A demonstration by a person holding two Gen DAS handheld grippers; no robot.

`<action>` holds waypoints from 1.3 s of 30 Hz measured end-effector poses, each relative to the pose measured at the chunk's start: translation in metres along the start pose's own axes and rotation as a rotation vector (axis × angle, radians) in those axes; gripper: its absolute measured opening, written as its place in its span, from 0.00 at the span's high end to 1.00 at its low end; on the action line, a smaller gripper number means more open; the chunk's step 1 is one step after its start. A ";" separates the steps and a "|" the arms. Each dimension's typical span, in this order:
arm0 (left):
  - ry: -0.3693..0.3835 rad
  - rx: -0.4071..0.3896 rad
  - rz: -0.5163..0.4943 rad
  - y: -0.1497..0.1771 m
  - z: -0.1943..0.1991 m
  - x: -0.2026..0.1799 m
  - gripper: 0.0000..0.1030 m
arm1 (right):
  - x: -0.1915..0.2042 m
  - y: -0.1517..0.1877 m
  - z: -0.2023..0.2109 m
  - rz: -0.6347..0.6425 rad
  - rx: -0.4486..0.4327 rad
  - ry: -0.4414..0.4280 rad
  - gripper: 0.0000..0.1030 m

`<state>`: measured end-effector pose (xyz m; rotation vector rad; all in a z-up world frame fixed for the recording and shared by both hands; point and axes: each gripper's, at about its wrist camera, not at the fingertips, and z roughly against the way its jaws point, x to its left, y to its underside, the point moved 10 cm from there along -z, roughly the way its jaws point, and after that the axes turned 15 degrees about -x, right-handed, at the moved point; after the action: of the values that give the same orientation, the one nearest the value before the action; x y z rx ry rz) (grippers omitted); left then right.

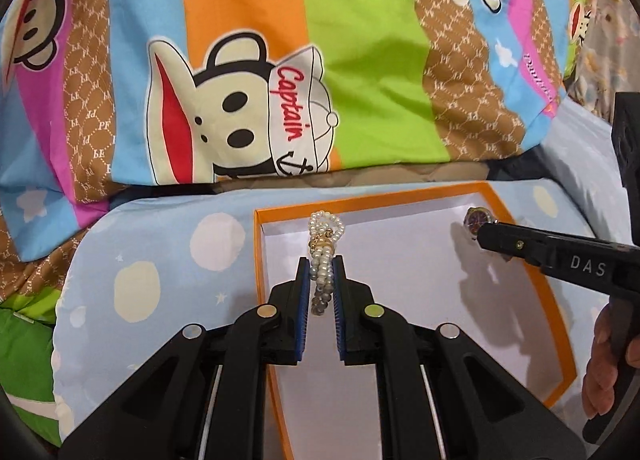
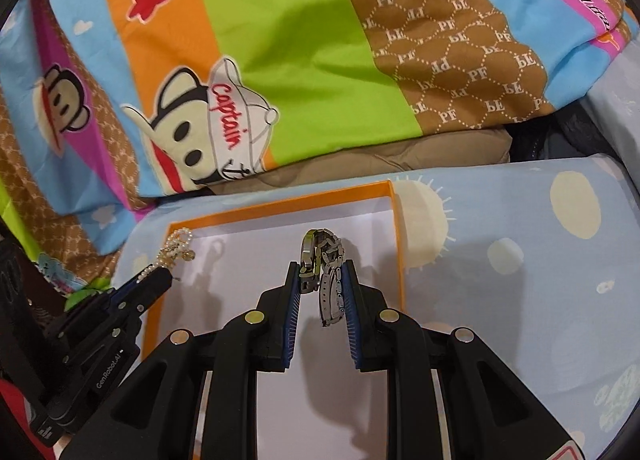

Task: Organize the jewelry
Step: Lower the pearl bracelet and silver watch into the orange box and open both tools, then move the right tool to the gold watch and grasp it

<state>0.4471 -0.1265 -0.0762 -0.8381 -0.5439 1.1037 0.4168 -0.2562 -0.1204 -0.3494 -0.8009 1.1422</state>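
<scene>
Pinching a multi-strand pearl bracelet [image 1: 322, 250] between its blue-padded fingers, the left gripper [image 1: 321, 266] has its jaws nearly closed, with only the strands' width between them. The bracelet's looped end with a gold clasp sticks out past the fingertips, and a few beads trail back between the pads. It is held above the white floor of a shallow orange-rimmed box [image 1: 532, 260], near the box's far left corner, where its shadow falls on the lining.

Over the same box, the right gripper [image 2: 321, 272] is clamped on a metal wristwatch [image 2: 324, 260]; its jaws are narrowed onto the folded link band, and a length of band hangs down between the pads. In the left wrist view the watch's dark dial shows at the right gripper's tip, toward the box's far right corner. Whether either piece touches the lining, I cannot tell.

The box sits on a pale blue sheet [image 2: 520, 260] printed with cream dots and a sun. Behind it lies a bright striped quilt [image 1: 360, 60] with cartoon monkeys and a "Captain" cap
</scene>
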 end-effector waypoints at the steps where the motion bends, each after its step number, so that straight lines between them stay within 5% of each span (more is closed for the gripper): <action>1: -0.011 0.011 0.001 0.002 -0.003 0.002 0.90 | -0.002 0.001 -0.002 0.000 0.008 0.007 0.81; 7: -0.011 0.037 0.018 0.008 -0.010 0.007 0.87 | -0.003 0.005 -0.005 0.054 0.012 0.034 0.79; 9: -0.034 0.021 0.006 0.006 -0.006 0.009 0.75 | 0.000 0.003 0.002 0.077 -0.007 0.049 0.78; 10: -0.042 0.006 0.005 0.003 -0.003 0.010 0.67 | 0.000 0.000 0.009 0.085 -0.031 0.055 0.77; 18: -0.053 -0.158 0.046 -0.022 0.079 0.025 0.55 | -0.002 -0.016 0.120 0.117 -0.273 0.043 0.70; 24: -0.023 -0.198 0.059 0.012 0.160 0.027 0.49 | -0.002 0.048 0.190 0.149 -0.297 -0.011 0.51; 32: 0.002 -0.135 0.116 0.111 0.214 0.017 0.49 | -0.008 0.158 0.229 0.153 -0.246 -0.027 0.51; 39: -0.003 -0.135 0.122 0.157 0.239 0.000 0.49 | -0.006 0.204 0.237 0.116 -0.228 -0.047 0.51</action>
<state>0.1826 -0.0197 -0.0630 -0.9981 -0.5807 1.1888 0.1084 -0.2132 -0.0888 -0.5664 -0.9654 1.1723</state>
